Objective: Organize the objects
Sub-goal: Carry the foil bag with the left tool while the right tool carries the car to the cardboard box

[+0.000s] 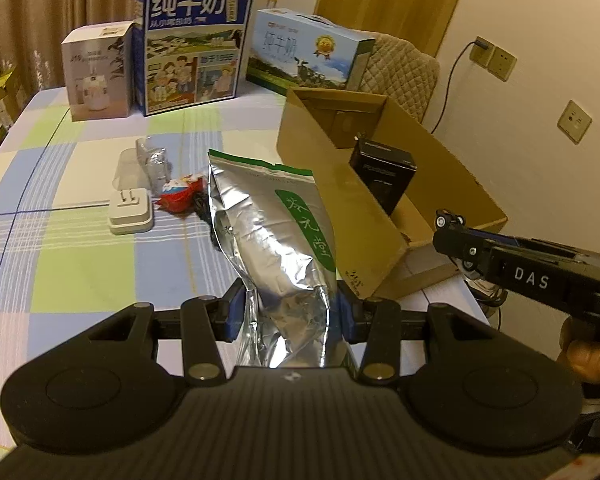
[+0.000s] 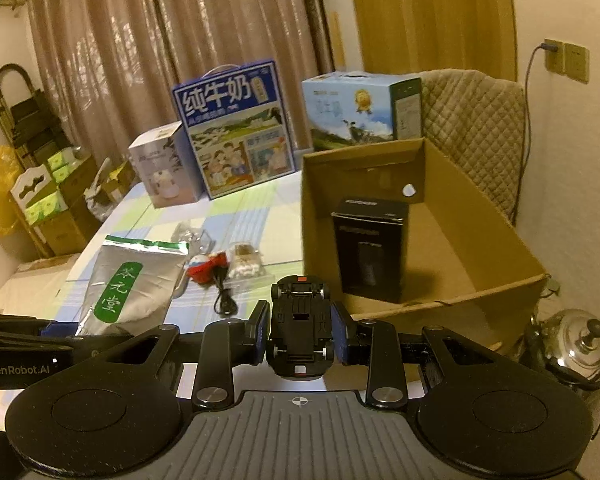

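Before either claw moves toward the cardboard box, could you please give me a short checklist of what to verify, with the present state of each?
1. Left claw grips the silver foil pouch: ok, both pads pinch its lower end.
2. Right claw grips the black toy car: ok, car sits between the pads.
3. Cardboard box is open on top: ok.
4. Free floor space in the box: ok, only the black carton stands inside, toward the left wall.
5. Pouch clear of the table items: cannot tell, its left edge overlaps the red wrapped snack in view.
6. Pouch sealed at top: cannot tell.
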Motion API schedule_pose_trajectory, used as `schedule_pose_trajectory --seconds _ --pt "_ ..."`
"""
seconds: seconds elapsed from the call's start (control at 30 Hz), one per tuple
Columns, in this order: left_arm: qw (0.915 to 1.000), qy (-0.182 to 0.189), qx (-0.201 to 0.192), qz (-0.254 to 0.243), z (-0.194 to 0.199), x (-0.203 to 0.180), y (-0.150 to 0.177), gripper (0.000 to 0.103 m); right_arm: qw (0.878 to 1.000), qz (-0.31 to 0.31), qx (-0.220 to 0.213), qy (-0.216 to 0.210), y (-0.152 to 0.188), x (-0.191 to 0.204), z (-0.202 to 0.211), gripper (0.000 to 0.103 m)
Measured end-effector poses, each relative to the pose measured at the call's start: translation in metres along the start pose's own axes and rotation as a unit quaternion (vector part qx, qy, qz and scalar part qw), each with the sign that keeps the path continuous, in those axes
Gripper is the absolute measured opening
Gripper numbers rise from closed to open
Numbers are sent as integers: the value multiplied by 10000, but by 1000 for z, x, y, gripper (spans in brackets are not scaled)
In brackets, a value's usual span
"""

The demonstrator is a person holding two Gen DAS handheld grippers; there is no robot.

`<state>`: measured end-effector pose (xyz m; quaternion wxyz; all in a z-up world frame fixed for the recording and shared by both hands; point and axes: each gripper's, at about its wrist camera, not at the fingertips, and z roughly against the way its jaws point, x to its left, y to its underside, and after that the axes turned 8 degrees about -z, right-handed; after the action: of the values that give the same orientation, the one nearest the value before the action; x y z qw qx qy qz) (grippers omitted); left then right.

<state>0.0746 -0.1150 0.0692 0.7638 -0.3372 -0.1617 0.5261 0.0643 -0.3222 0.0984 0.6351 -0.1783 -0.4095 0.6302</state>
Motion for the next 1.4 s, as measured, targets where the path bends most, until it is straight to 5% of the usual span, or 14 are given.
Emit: schedule_pose_trajectory --seconds 0.77,1.4 --pt "9980 493 5 -386 -16 -35 -30 40 9987 -246 -245 370 -18 -45 14 29" --pt "9882 1241 505 -741 -96 -81 -103 40 9955 -525 -446 649 -53 -99 4 29"
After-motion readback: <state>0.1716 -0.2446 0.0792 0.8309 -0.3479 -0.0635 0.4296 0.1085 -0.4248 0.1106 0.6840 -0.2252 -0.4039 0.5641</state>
